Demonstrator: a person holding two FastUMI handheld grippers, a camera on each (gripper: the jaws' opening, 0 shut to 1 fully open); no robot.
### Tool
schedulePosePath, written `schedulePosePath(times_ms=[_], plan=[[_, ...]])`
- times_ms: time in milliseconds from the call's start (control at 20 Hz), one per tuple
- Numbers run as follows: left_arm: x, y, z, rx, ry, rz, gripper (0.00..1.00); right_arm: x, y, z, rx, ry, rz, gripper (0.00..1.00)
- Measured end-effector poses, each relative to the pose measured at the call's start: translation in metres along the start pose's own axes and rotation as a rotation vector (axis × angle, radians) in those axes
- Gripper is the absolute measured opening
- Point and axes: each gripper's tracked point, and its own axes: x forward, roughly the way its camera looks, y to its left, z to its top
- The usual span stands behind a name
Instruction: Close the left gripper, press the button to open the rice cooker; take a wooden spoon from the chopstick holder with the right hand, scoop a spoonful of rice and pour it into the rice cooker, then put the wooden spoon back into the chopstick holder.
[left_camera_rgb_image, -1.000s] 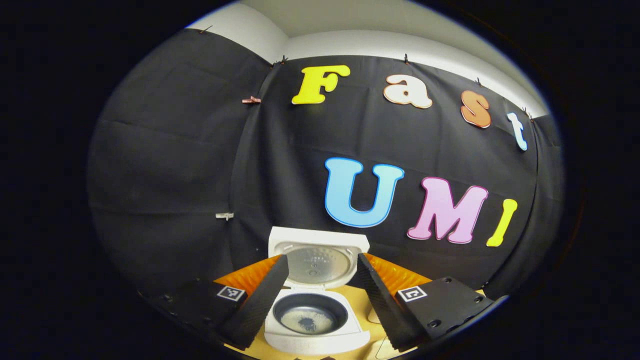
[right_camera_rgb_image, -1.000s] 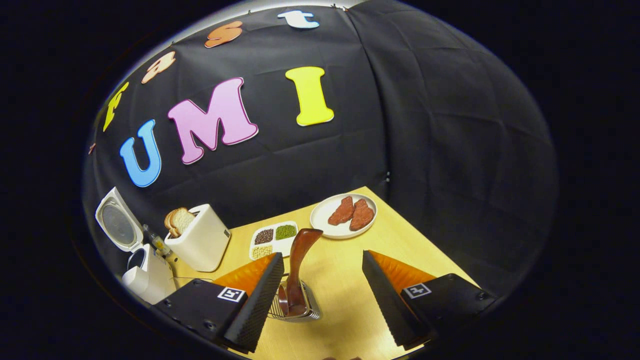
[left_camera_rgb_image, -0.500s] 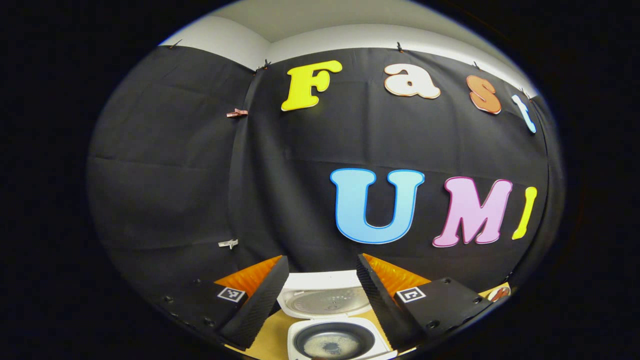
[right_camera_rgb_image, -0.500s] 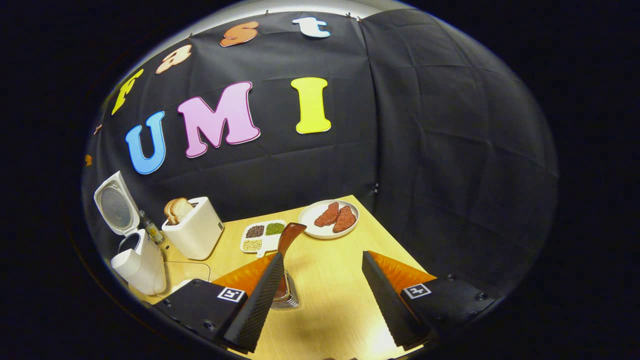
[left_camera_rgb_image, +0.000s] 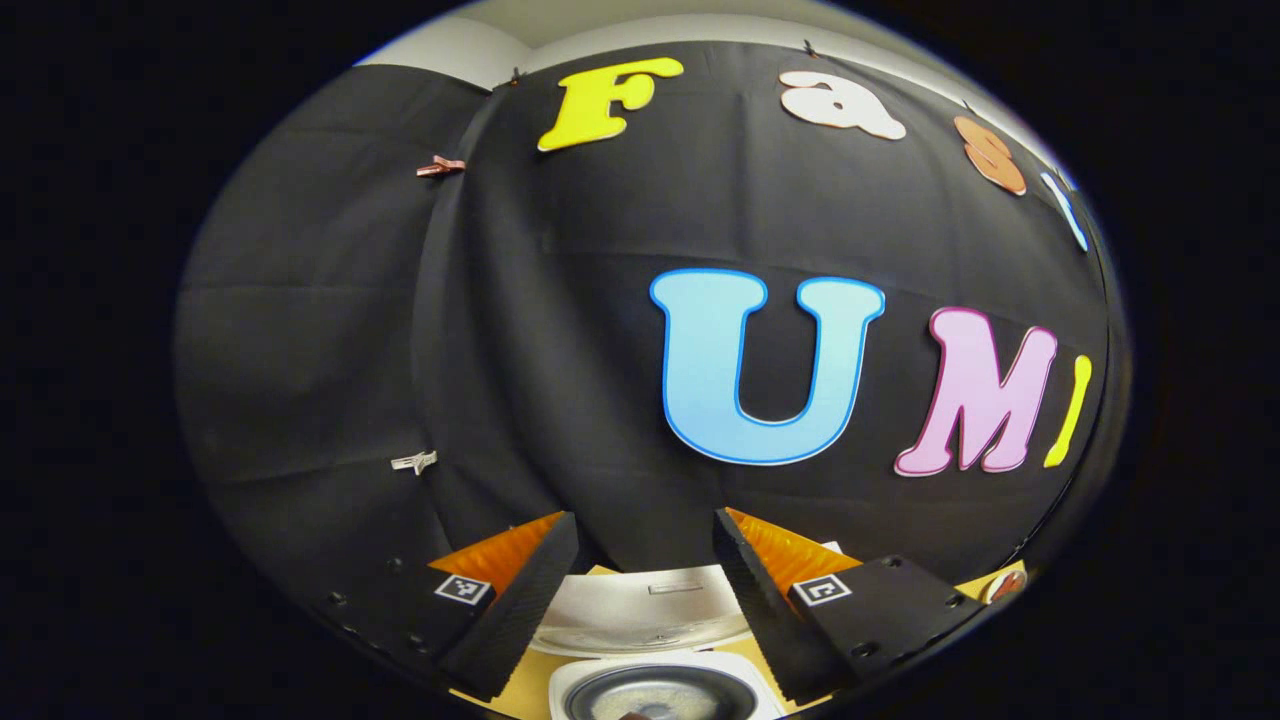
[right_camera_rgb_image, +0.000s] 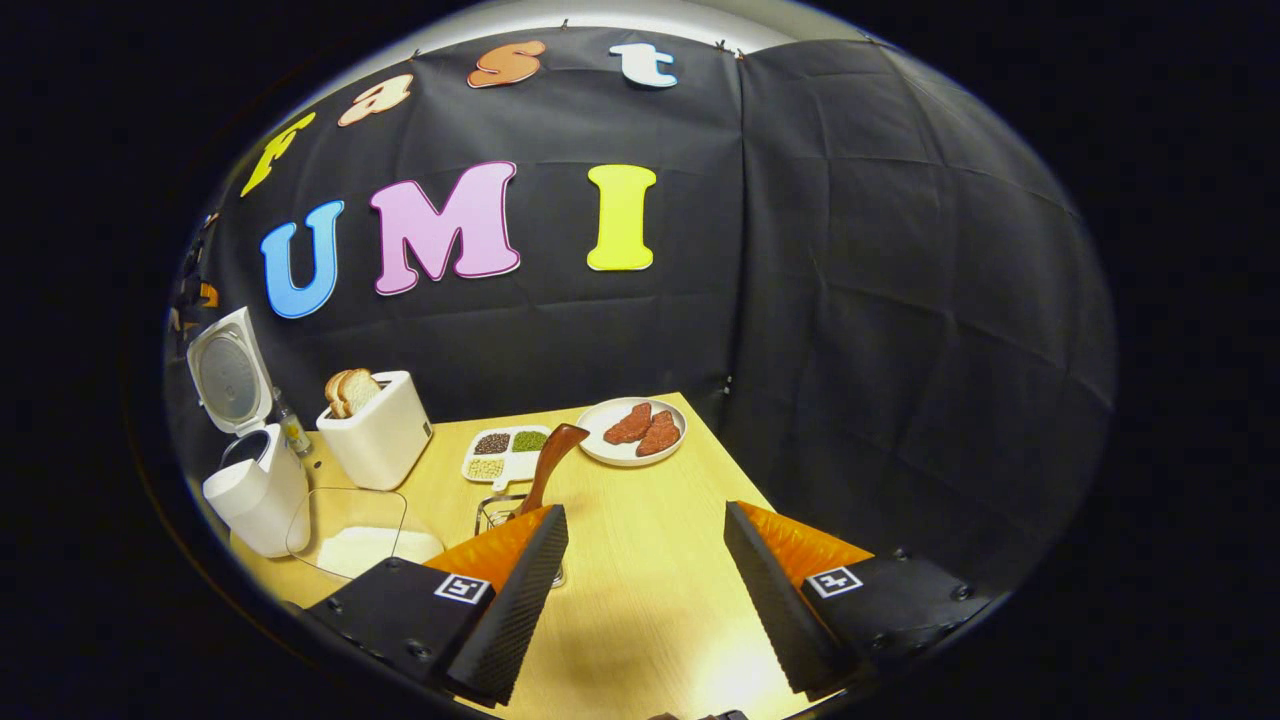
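Toaster (right_camera_rgb_image: 378, 440) with bread – divided dish (right_camera_rgb_image: 505, 453) – meat plate (right_camera_rgb_image: 630, 434).

Sharp, evenly lit frames — strong fisheye bending at edges — soft glare on table (right_camera_rgb_image: 640, 600).

White rice cooker (right_camera_rgb_image: 248, 470), dark inner pot (left_camera_rgb_image: 660, 693) speckled pale with rice; reddish-brown wooden spoon (right_camera_rgb_image: 551, 462). Cream toaster (right_camera_rgb_image: 378, 438) holding tan bread; white plate (right_camera_rgb_image: 603, 450) with red-brown slabs. Table (right_camera_rgb_image: 640, 580) pale yellow wood; white tray (right_camera_rgb_image: 503, 455) of dark brown, green, beige grains.
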Motion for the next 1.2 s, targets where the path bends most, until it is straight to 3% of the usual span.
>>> schedulePosePath(times_ms=[100,450,850,1200], plan=[[0.010,-0.002,-0.015,0.034,0.050,0.015,0.94,-0.004,0.006,-0.004,-0.004,0.002,0.007,0.99],[0.001,-0.006,-0.028,-0.028,0.127,0.047,0.98,-0.013,0.039,-0.022,0.002,0.035,0.075,0.99],[-0.077,-0.024,-0.074,-0.035,0.252,0.066,0.98,-0.015,0.087,-0.022,-0.007,0.021,0.191,0.99],[-0.133,-0.043,-0.150,-0.089,0.322,0.033,0.96,-0.027,0.100,-0.038,-0.064,0.048,0.254,0.99]])
